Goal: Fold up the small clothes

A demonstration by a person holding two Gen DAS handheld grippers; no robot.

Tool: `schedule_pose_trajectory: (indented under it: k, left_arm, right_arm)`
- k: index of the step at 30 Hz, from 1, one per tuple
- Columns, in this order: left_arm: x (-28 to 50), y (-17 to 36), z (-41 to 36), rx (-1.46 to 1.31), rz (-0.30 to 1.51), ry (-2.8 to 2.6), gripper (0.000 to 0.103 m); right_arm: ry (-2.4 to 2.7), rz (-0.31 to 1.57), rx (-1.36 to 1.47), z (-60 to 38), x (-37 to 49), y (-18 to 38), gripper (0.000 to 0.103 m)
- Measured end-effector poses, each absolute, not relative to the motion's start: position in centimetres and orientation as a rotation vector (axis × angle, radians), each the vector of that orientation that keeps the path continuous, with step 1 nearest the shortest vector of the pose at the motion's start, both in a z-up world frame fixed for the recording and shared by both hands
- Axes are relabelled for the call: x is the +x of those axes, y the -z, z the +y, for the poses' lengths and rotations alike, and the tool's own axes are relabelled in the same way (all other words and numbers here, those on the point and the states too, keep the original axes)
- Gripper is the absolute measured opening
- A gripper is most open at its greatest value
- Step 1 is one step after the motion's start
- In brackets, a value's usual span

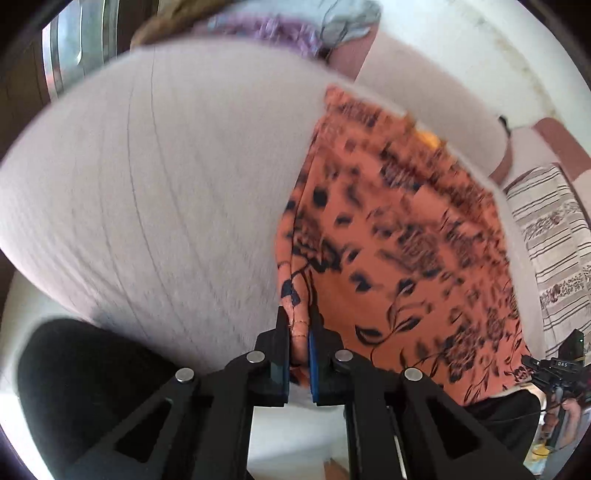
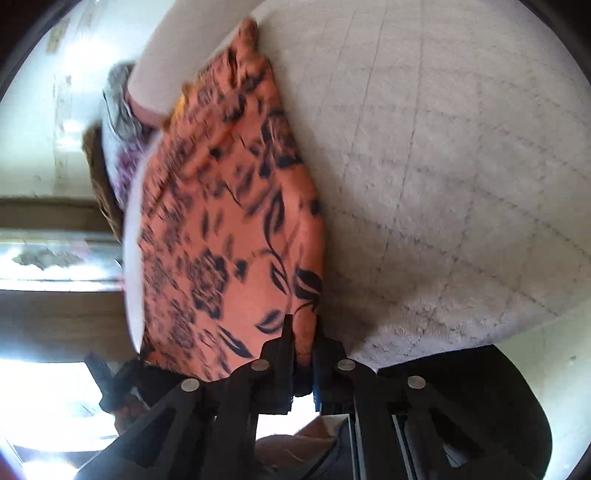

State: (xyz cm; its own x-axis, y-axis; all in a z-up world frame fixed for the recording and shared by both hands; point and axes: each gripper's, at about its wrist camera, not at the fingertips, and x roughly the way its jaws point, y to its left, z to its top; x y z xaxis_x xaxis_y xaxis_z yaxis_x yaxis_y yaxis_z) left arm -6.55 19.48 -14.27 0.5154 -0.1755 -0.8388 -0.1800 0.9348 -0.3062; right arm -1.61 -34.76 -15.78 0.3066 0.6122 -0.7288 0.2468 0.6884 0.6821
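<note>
An orange garment with a dark floral print hangs stretched over a pale quilted table cover. My left gripper is shut on its near edge, with the cloth pinched between the blue pads. In the right wrist view the same garment spreads to the left over the cover. My right gripper is shut on another edge of it. The frames are motion-blurred. The right gripper shows at the left wrist view's lower right edge.
A pile of other clothes, purple and grey, lies at the far end of the cover, and also shows in the right wrist view. A striped cloth lies to the right. A dark round object sits below the cover's near edge.
</note>
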Motion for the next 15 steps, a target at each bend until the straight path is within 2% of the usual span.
schedule_pose_trajectory:
  k: [2, 4, 6, 10, 15]
  left_arm:
    - [-6.1, 14.3, 19.5, -0.374, 1.034, -0.013, 0.008]
    - [-5.1, 16.9, 19.5, -0.368, 1.130, -0.035, 0.008]
    - [-4.8, 18.9, 19.5, -0.391, 1.183, -0.042, 0.009]
    - [-4.9, 18.2, 19.3, -0.361, 1.146, -0.047, 0.009]
    - [-3.5, 17.1, 19.1, -0.356, 1.170, -0.024, 0.008]
  right_arm:
    - [-0.301, 1.234, 0.872, -35.2, -1.9, 14.8, 0.007]
    - [-0.313, 1.238, 0.897, -35.3, -2.0, 15.0, 0.011]
    - [-0.291, 1.353, 0.886, -35.0, -1.6, 17.5, 0.011]
    - [-0.318, 1.311, 0.861, -34.6, -1.6, 16.2, 0.011]
    - [-0.303, 1.380, 0.818, -34.9, -0.7, 17.6, 0.008]
